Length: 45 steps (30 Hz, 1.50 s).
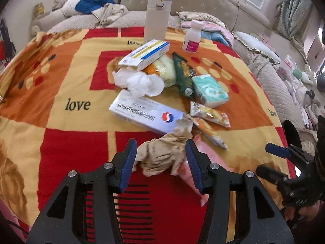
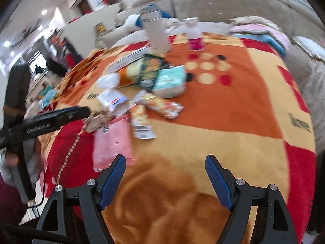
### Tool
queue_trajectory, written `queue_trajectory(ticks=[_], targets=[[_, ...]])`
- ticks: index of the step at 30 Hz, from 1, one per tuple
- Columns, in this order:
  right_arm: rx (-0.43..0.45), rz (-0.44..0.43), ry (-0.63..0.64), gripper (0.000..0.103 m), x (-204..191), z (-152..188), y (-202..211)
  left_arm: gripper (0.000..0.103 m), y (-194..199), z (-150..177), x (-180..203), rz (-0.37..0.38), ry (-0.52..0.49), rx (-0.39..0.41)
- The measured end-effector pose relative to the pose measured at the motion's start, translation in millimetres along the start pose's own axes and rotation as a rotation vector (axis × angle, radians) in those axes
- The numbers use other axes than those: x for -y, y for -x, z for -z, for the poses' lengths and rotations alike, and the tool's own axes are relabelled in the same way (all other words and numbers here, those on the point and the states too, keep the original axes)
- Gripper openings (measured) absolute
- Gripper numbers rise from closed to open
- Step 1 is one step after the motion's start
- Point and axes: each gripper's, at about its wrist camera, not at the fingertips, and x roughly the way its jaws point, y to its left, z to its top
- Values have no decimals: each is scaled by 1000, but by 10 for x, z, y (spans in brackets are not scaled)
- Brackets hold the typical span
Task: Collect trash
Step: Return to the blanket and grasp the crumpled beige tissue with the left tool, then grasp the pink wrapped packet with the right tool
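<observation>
1. Left gripper: blue-padded jaws set apart around a crumpled tan paper wad. The left pad touches the wad's edge; at the right pad, contact cannot be told. Not seen clamped.
2. A translucent pink plastic bag lies flat under the wad and the right finger, on the red, orange and yellow "love" blanket.
3. Right gripper: jaws wide apart, holding nothing, over bare blanket. Its left fingertip sits just beside the bag's near corner.
4. Remaining trash lies mid-blanket: a silver-white tablet box touching the wad, crumpled white tissue, a blue-and-yellow-striped white carton, a dark green snack packet, a teal tissue pack and two orange snack wrappers.
5. A white pill bottle with pink label and a tall beige flask stand upright at the far edge.
6. Left view only: sharp carton lettering and the right gripper at the frame's right edge.
7. Right view only: motion-blurred; shows the left gripper from the side, reaching the wad, and the room at left.
</observation>
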Motion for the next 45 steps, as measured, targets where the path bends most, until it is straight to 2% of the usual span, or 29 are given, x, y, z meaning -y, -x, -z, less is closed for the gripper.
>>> queue_trajectory(ticks=[5, 11, 12, 13, 14, 16, 19, 24, 30, 31, 33, 35, 41, 42, 43, 45], targets=[[-24, -44, 42, 78, -237, -69, -142, 50, -94, 7, -32, 66, -11, -29], [-44, -67, 74, 78, -365, -93, -233, 48, -270, -5, -68, 86, -10, -60], [-47, -70, 77, 78, -389, -94, -245, 42, -283, -7, -97, 100, 2, -64], [-50, -75, 82, 78, -418, -95, -269, 32, -284, -6, -130, 113, 17, -67], [-54, -77, 84, 78, -434, -102, -292, 31, -265, -4, -158, 125, 29, -66], [-64, -85, 93, 78, -480, -111, -352, 21, -207, -10, -205, 141, 43, -56], [-78, -96, 114, 78, -576, -127, -478, 13, -105, -6, -261, 127, 56, -35], [-123, -99, 122, 79, -663, -168, -732, 12, 2, 4, -328, 112, 69, -23], [-105, -34, 196, 79, -803, -191, -831, 15, -103, 6, -354, 60, 79, -27], [-101, -25, 202, 77, -813, -180, -828, 19, -128, 4, -349, 63, 81, -30], [-85, 9, 220, 65, -828, -139, -808, 29, -156, 8, -335, 62, 83, -30], [-81, 13, 219, 61, -809, -121, -771, 33, -188, 12, -314, 56, 82, -29], [-59, 2, 195, 58, -687, -54, -535, 32, -259, 23, -278, 35, 82, -35], [-54, 1, 194, 58, -688, -48, -514, 30, -247, 28, -271, 37, 79, -38], [-48, 0, 191, 58, -671, -41, -471, 21, -230, 31, -261, 41, 75, -37], [-37, -14, 178, 58, -633, -33, -384, 17, -171, 20, -222, 53, 63, -33]])
